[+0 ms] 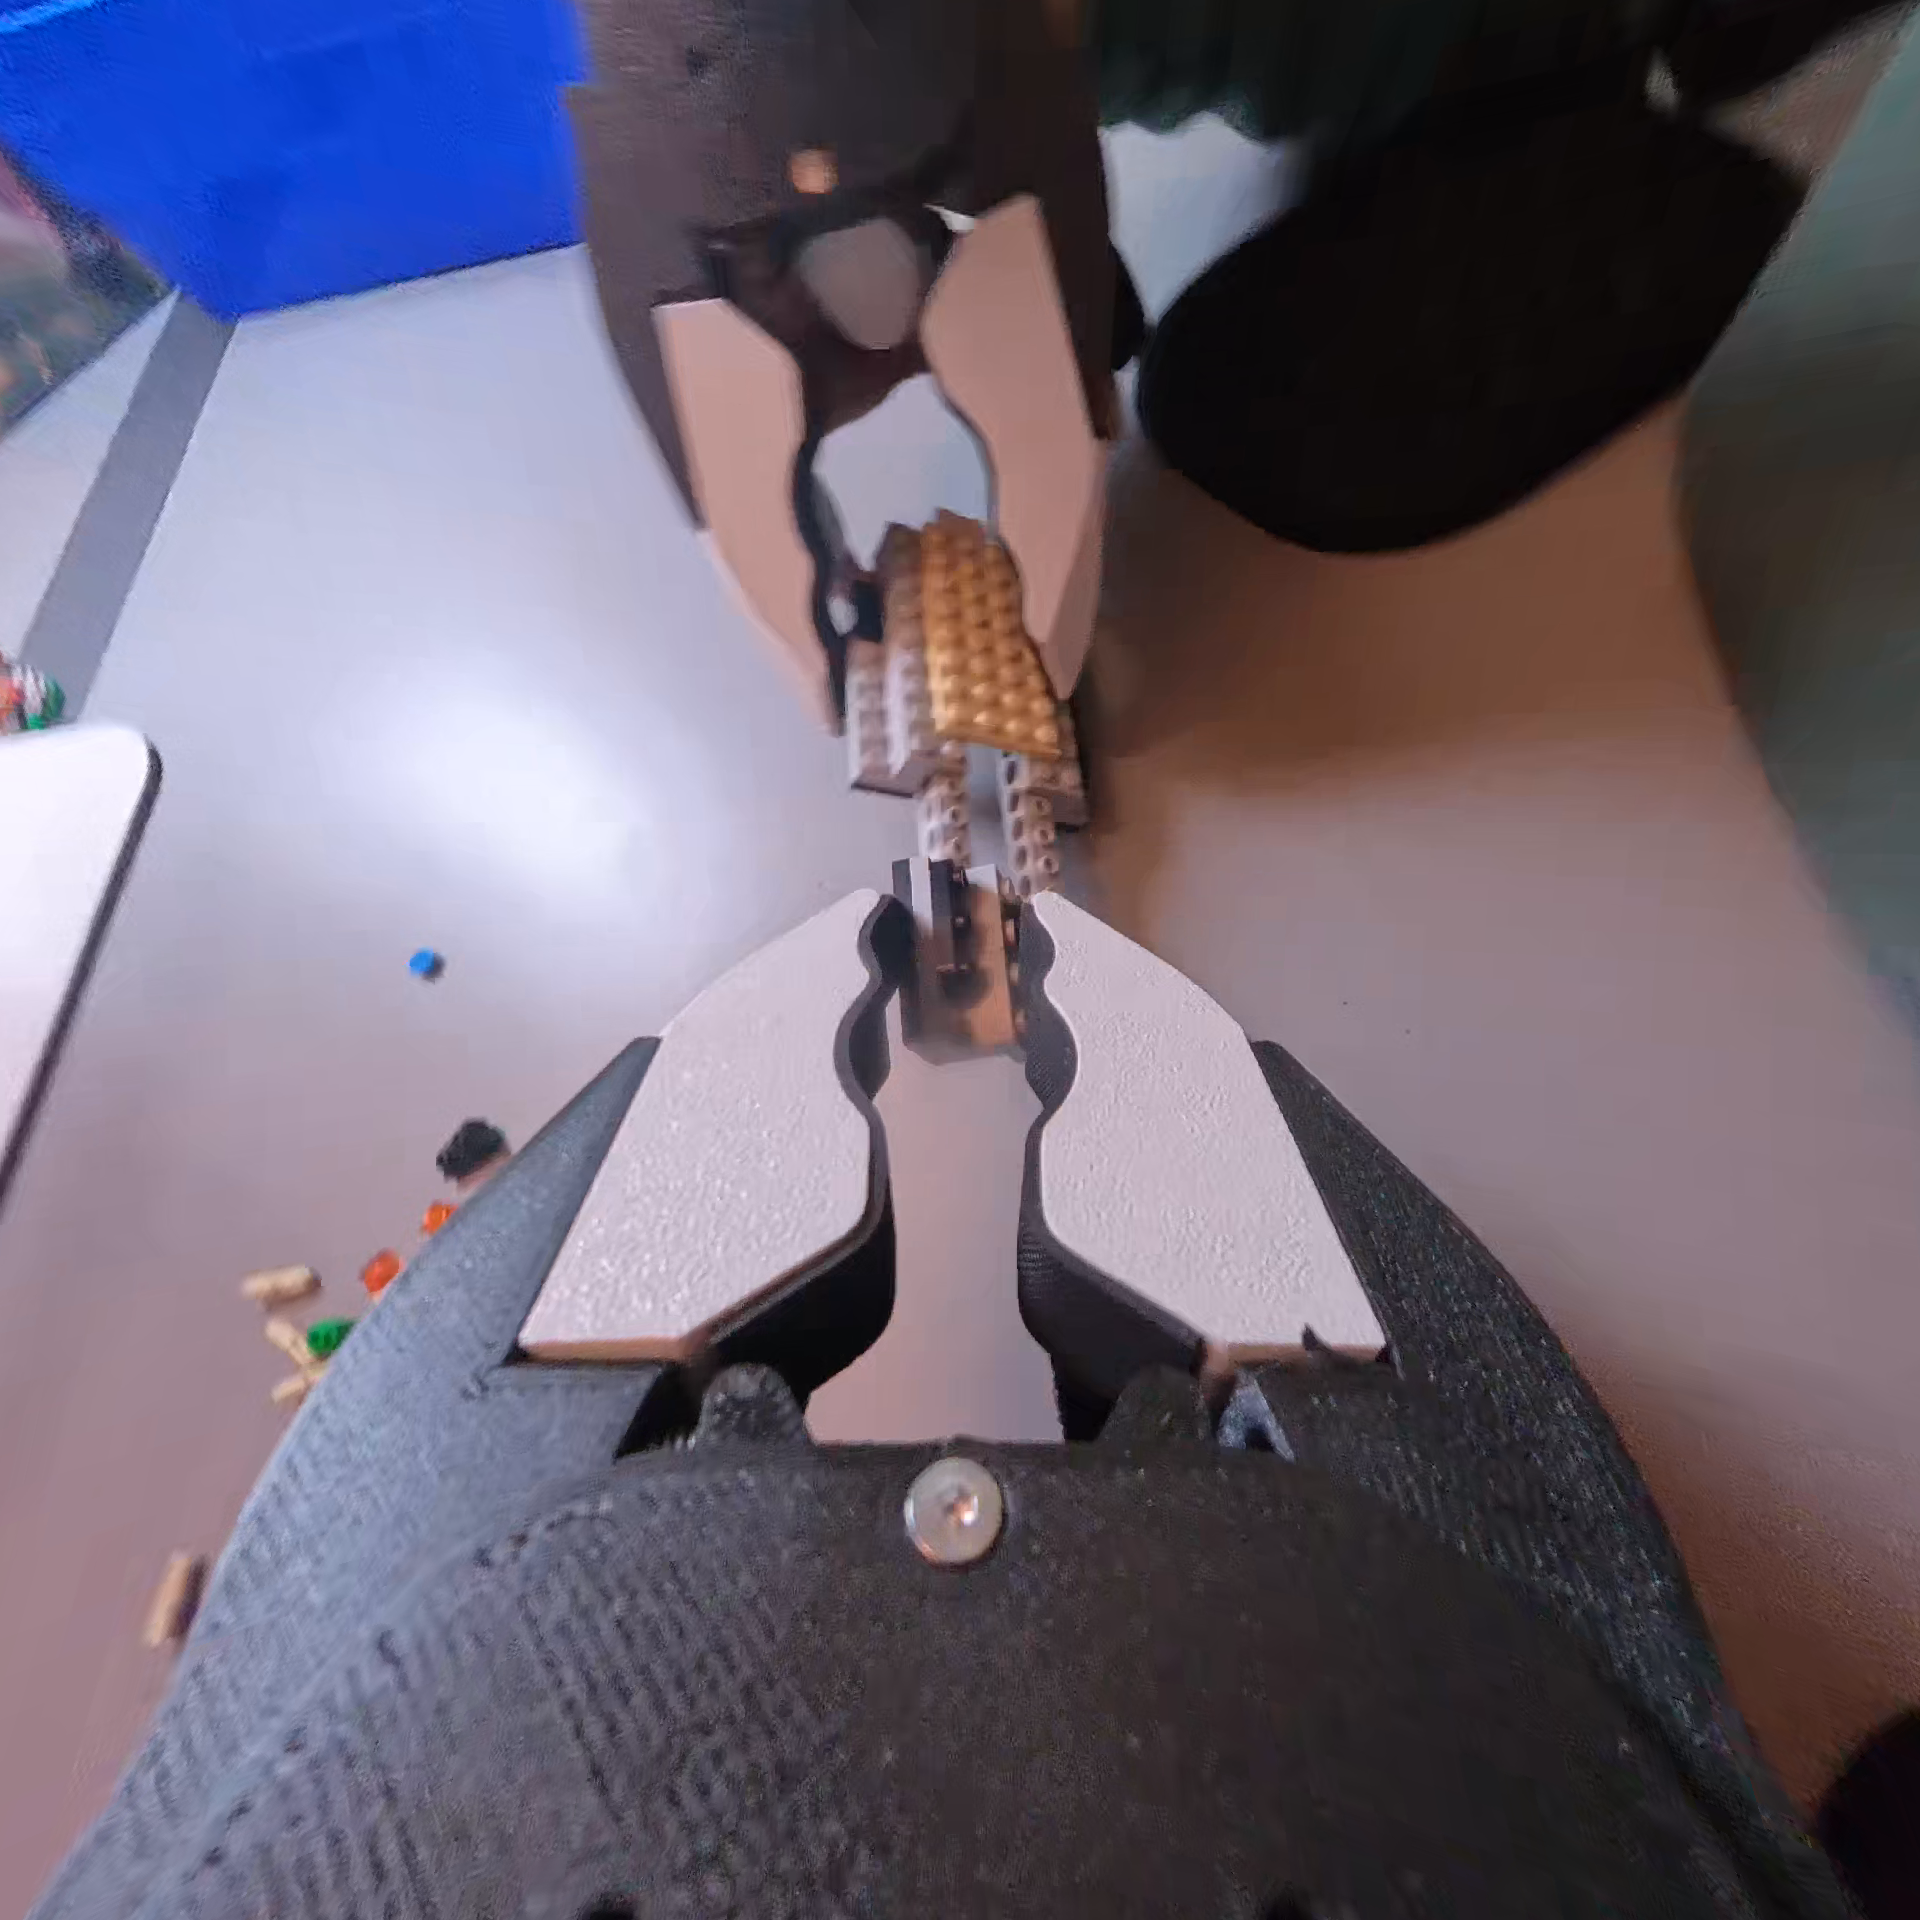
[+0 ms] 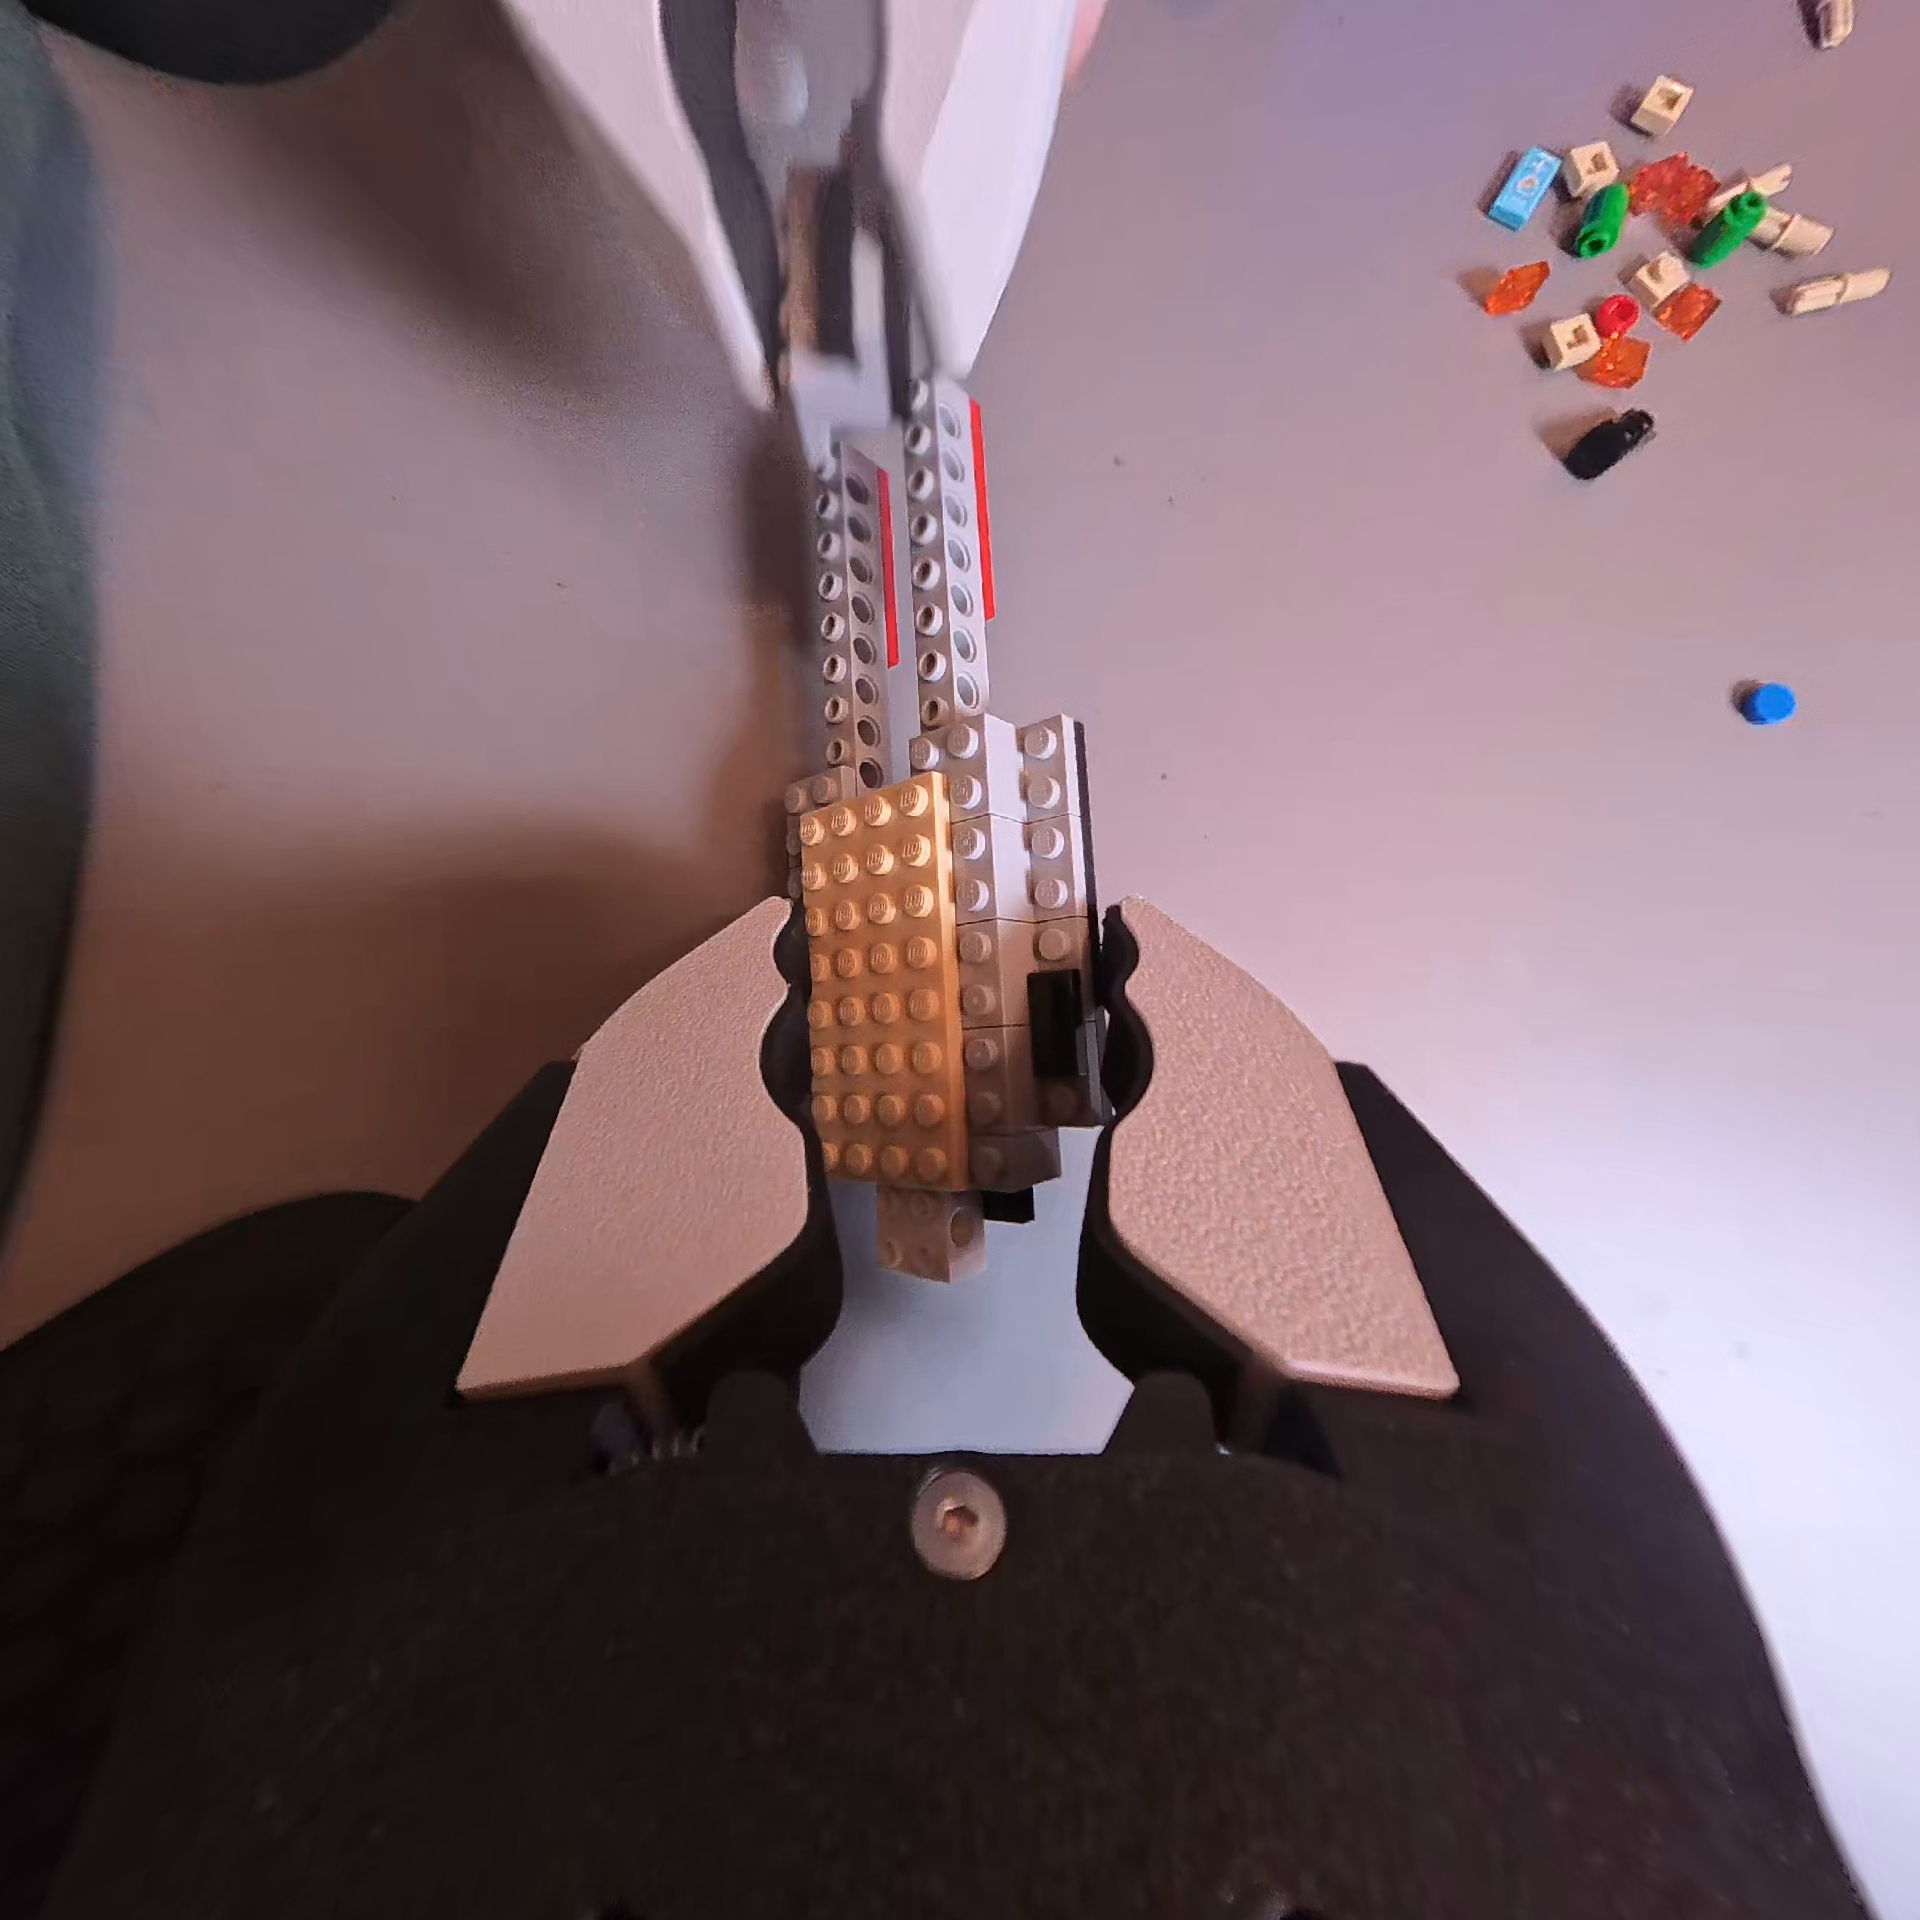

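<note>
Between both tongs (image 1: 958, 914) (image 2: 948, 914) clamped brick model (image 2: 935, 935); loose bricks (image 2: 1652, 260) aside.

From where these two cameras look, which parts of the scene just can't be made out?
- Left wrist view: the blue bin is cut off by the top edge and blurred.
- Left wrist view: the far end of the brick model is hidden behind the right gripper.
- Right wrist view: the left gripper is motion-blurred, so its grip is unclear.
</note>
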### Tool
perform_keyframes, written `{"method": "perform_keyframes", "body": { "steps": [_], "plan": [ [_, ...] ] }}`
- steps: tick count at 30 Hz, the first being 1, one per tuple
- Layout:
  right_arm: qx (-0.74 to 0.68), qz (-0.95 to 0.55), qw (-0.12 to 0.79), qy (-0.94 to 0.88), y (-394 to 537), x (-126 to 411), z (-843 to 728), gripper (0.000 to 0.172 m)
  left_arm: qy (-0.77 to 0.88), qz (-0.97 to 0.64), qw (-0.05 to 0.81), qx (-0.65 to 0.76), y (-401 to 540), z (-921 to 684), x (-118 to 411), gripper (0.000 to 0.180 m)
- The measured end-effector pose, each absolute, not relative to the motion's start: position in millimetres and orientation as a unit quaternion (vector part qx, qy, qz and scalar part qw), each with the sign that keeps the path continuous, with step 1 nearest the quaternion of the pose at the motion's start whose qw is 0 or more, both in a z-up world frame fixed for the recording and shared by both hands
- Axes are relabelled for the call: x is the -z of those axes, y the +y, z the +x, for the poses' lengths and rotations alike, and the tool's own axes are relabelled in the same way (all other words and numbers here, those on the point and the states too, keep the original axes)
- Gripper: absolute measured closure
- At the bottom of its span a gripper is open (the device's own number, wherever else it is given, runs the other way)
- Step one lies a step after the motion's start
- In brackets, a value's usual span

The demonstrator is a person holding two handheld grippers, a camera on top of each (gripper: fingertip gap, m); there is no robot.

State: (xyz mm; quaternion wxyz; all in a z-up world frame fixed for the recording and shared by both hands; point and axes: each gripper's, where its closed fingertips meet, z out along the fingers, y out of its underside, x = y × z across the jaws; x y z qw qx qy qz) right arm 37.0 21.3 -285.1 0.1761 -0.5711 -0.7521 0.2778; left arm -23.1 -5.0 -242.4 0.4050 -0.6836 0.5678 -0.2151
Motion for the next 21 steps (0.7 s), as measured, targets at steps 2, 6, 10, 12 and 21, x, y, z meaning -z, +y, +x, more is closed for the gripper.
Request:
{"method": "perform_keyframes", "body": {
  "steps": [2, 6, 10, 12, 21],
  "plan": [
    [-0.286, -0.581, 0.165, -0.744, 26, 286, 41, 0.118, 0.500, -0.716, 0.407, 0.267, 7, -34, 229, 0.158],
    [-0.281, -0.593, 0.201, -0.728, 46, 281, 40, 0.112, 0.409, -0.708, 0.402, 0.412, 5, -29, 205, 0.158],
    [-0.310, -0.538, 0.338, -0.708, 46, 232, 22, 0.118, 0.359, -0.692, 0.371, 0.505, -1, -20, 198, 0.158],
    [-0.320, -0.479, 0.401, -0.712, 29, 208, 13, 0.124, 0.334, -0.680, 0.351, 0.551, -4, -14, 194, 0.158],
    [-0.249, -0.376, 0.553, -0.701, -5, 183, -17, 0.143, 0.232, -0.650, 0.314, 0.652, -1, -2, 185, 0.157]
  ]
}}
